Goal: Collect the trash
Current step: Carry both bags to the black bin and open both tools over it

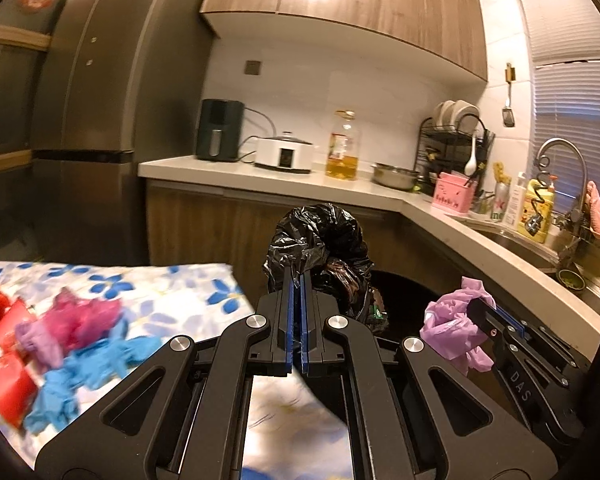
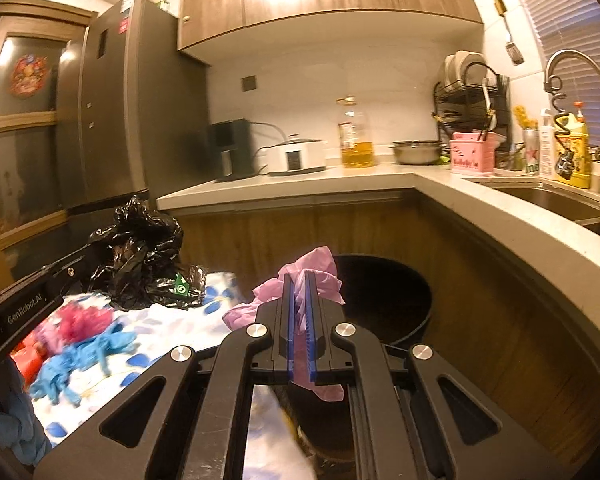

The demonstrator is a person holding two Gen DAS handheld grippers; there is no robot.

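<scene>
The right gripper [image 2: 299,280] is clenched on a crumpled pink glove [image 2: 312,276], held just near of the black bin [image 2: 384,300]; the left gripper [image 1: 299,280] is clamped on a bunched black plastic bag [image 1: 320,236], left of the bin and above the table's [image 1: 204,280] right edge. The glove should be carried fully past the bin's near rim before the jaws are parted. Open room lies above the bin, bounded far and right by the countertop [image 2: 480,208]; more gloves [image 1: 80,360] lie on the table at left.
</scene>
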